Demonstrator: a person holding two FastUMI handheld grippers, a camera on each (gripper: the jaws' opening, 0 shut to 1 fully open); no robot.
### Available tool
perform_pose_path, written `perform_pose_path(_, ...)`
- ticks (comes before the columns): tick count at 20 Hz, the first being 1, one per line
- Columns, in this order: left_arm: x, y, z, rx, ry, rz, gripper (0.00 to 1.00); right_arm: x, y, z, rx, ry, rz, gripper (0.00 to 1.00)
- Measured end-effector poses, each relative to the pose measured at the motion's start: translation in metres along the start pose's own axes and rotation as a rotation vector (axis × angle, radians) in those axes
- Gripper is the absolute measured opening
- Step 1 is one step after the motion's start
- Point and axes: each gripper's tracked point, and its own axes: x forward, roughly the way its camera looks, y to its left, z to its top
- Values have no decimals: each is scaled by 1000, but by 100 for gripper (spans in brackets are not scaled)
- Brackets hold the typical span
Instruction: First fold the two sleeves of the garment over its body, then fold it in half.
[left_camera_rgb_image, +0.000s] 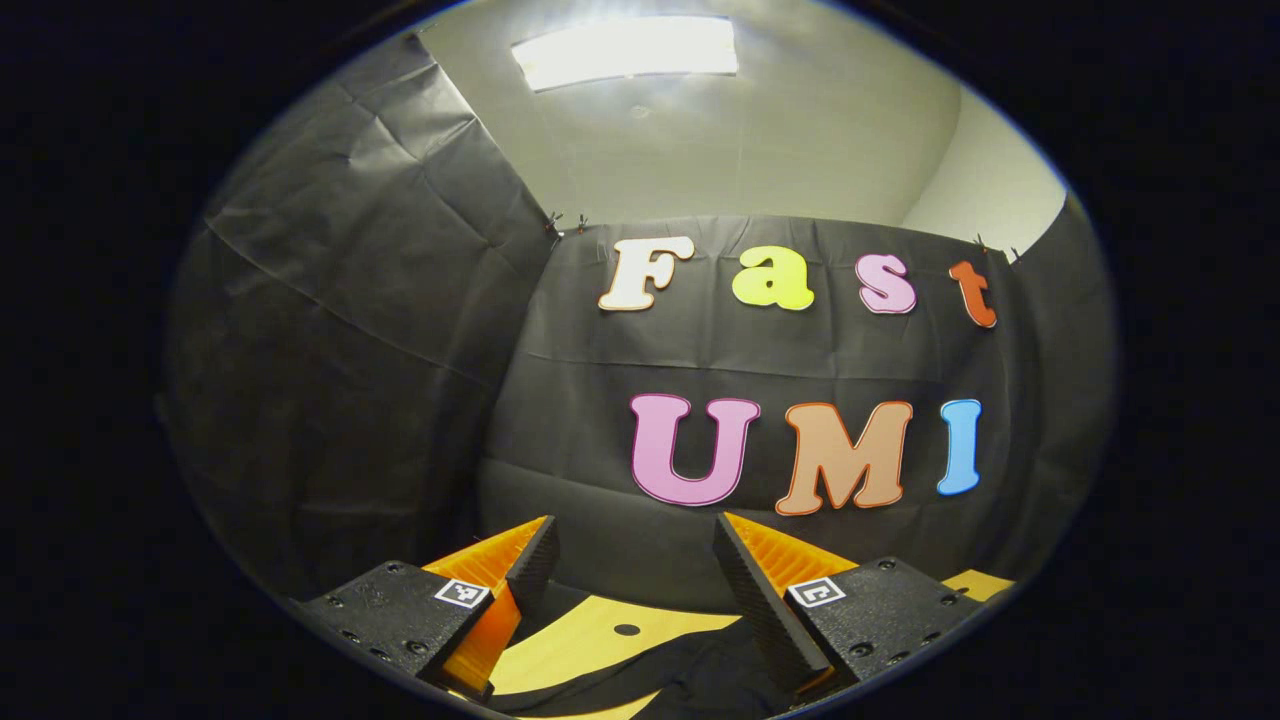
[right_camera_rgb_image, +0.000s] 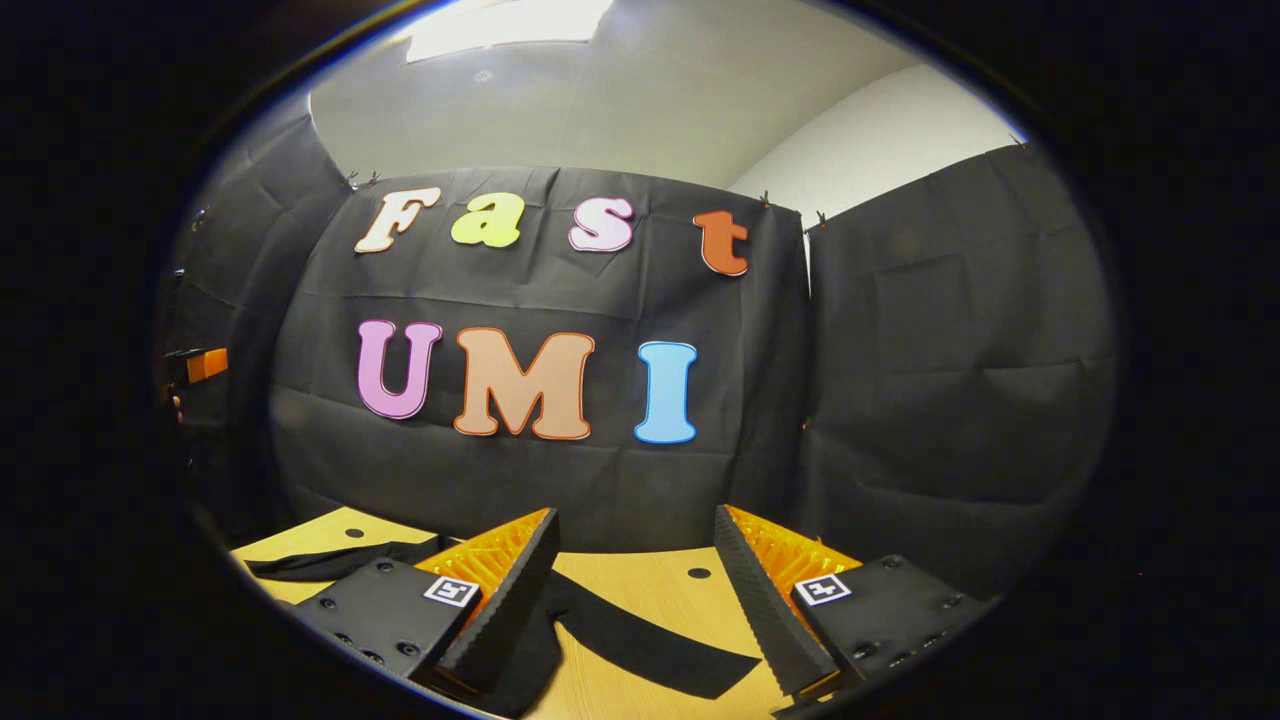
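both grippers are raised and aimed at the booth's back wall, with the work low in each frame. in the left gripper view the left gripper has its fingers apart and nothing between them; below them the dark garment lies on the pale wooden surface at the bottom centre. in the right gripper view the right gripper is likewise spread and empty, and a sleeve runs flat across the surface from lower left toward lower centre, apparently not yet folded. to do this step well, i'd tip each gripper down, pinch a sleeve near its cuff, and carry it flat over the body without dragging the cloth.
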Motion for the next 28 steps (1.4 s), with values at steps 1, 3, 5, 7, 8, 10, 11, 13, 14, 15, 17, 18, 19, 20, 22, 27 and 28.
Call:
perform_pose_path(1, -4, 1, -2, -4, 4, 4, 91, -1, -1, -2, 6, -1, 5, 98)
perform_pose_path(3, -10, -1, -8, 4, 36, 9, 91, 0, -4, -8, 21, 11, 10, 98)
perform_pose_path(5, -16, -1, -5, 66, 57, 12, 92, 4, -11, -14, 23, 19, 6, 98)
perform_pose_path(7, -21, 1, 7, 133, 33, 20, 91, 14, -21, -17, 23, 26, -1, 100)
perform_pose_path(8, -24, -1, 11, 153, 22, 17, 91, 22, -23, -19, 34, 43, 0, 98)
perform_pose_path(10, -35, -2, 12, 156, 23, 18, 92, 39, -28, -27, 57, 94, -6, 98)
perform_pose_path(11, -42, -1, 13, 148, 24, 20, 92, 47, -26, -29, 73, 108, 1, 98)
perform_pose_path(13, -53, 13, 13, 154, 28, 52, 94, 58, -14, -30, 124, 128, 44, 99)
perform_pose_path(14, -57, 24, 12, 170, 40, 84, 96, 63, -7, -30, 143, 128, 66, 97)
perform_pose_path(15, -62, 35, 12, 188, 49, 120, 94, 68, -5, -29, 146, 120, 78, 98)
perform_pose_path(17, -72, 50, 17, 211, 54, 173, 97, 76, -1, -28, 120, 97, 89, 98)
perform_pose_path(18, -76, 55, 19, 218, 53, 193, 97, 80, 2, -29, 108, 90, 99, 98)
perform_pose_path(19, -80, 59, 23, 223, 46, 213, 97, 83, 4, -31, 103, 86, 113, 98)
perform_pose_path(20, -83, 64, 26, 222, 38, 229, 97, 88, 5, -36, 102, 86, 126, 98)
perform_pose_path(22, -86, 73, 26, 214, 37, 257, 98, 102, -5, -59, 90, 121, 118, 98)
perform_pose_path(27, -92, 90, 9, 198, 75, 311, 98, 119, -46, -142, 51, 278, 72, 99)
perform_pose_path(28, -91, 92, 5, 192, 85, 318, 98, 120, -55, -163, 20, 326, 57, 99)
